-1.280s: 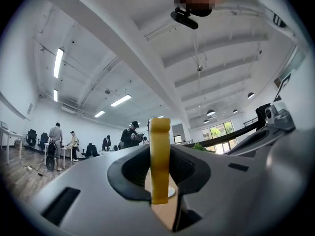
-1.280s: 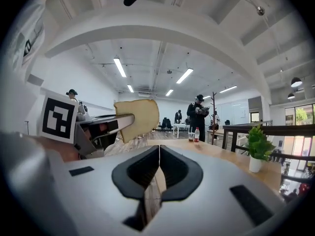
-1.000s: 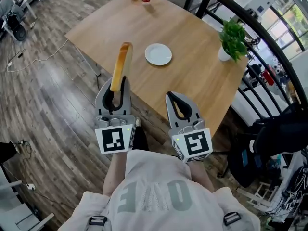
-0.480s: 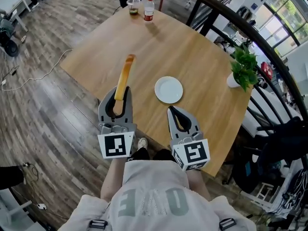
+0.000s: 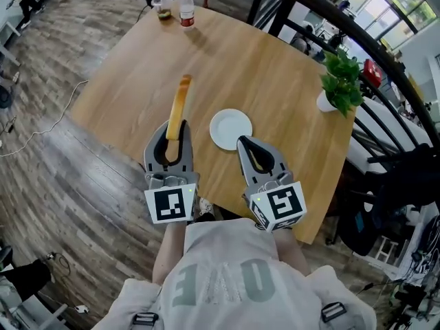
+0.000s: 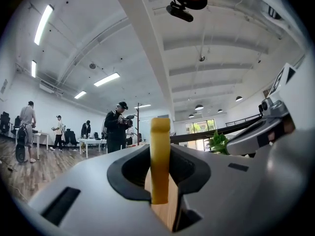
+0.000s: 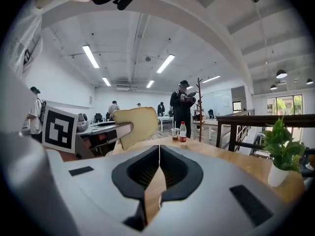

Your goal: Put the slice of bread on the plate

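Note:
In the head view a slice of bread (image 5: 180, 105) stands on edge, crust up, with my left gripper (image 5: 173, 126) shut on its near end. It hangs over the wooden table (image 5: 275, 67) just left of the empty white plate (image 5: 231, 128). In the left gripper view the bread (image 6: 160, 156) sits upright between the jaws. My right gripper (image 5: 243, 141) is shut and holds nothing; its tip is at the plate's near right rim. The right gripper view shows the closed jaws of the right gripper (image 7: 158, 150) and the bread (image 7: 135, 124) off to the left.
A potted plant (image 5: 340, 81) stands at the table's right edge. A cup (image 5: 163, 7) and a bottle (image 5: 185, 9) sit at the far corner. A black railing (image 5: 385, 67) runs behind the table on the right. People stand in the room beyond.
Both grippers have moved forward over the table's near edge. The plate now lies just ahead, between them. The bread stays gripped in the left gripper.

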`<state>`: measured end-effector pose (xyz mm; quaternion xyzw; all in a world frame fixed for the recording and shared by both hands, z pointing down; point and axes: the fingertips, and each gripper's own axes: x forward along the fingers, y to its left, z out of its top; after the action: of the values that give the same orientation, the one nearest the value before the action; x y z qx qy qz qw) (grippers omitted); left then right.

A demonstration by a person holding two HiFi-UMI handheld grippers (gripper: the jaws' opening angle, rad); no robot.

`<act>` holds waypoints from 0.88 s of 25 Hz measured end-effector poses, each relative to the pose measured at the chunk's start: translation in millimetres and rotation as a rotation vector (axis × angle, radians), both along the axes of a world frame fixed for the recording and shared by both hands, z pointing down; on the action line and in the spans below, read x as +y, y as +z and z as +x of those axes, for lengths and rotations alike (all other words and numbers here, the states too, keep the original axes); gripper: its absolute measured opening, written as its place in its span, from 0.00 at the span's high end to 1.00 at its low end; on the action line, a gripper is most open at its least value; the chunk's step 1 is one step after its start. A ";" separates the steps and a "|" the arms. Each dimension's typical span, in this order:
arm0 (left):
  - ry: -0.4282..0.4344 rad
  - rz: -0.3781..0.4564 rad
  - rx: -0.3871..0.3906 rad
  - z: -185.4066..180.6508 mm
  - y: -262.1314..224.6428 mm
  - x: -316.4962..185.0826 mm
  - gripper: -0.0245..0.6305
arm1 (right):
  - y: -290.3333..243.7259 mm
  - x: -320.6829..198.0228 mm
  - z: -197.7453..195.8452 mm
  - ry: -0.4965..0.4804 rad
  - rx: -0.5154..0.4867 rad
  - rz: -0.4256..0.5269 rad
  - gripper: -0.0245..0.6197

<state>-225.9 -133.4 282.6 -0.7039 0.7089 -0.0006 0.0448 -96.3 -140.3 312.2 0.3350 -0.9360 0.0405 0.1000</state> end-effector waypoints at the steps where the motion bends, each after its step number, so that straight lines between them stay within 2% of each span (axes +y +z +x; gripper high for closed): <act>1: 0.011 -0.003 -0.006 3.5 0.4 -6.3 0.82 | -0.3 -2.7 0.7 0.006 -0.009 -0.005 0.93; 7: 0.112 -0.039 -0.081 38.1 6.1 -37.9 0.82 | 10.0 -20.7 23.1 0.066 -0.067 -0.054 0.93; 9: 0.140 -0.080 -0.169 47.5 14.8 -47.5 0.82 | 16.5 -29.3 29.6 0.083 -0.078 -0.073 0.93; 13: 0.202 -0.138 -0.400 69.3 29.0 -71.3 0.82 | 33.3 -47.2 43.9 0.124 -0.069 -0.113 0.93; 15: 0.223 -0.159 -0.465 79.6 40.3 -83.5 0.82 | 47.0 -57.9 54.9 0.156 -0.069 -0.149 0.93; 19: 0.252 -0.231 -0.535 84.2 66.5 -90.8 0.82 | 64.1 -69.4 64.6 0.203 -0.069 -0.207 0.93; 22: 0.292 -0.282 -0.657 87.0 87.6 -86.7 0.82 | 69.5 -71.7 62.0 0.209 -0.056 -0.225 0.93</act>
<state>-138.9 -220.1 370.2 -0.7591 0.5418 -0.3171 0.1720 -34.3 -212.0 381.7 0.4159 -0.8881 0.1647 0.1060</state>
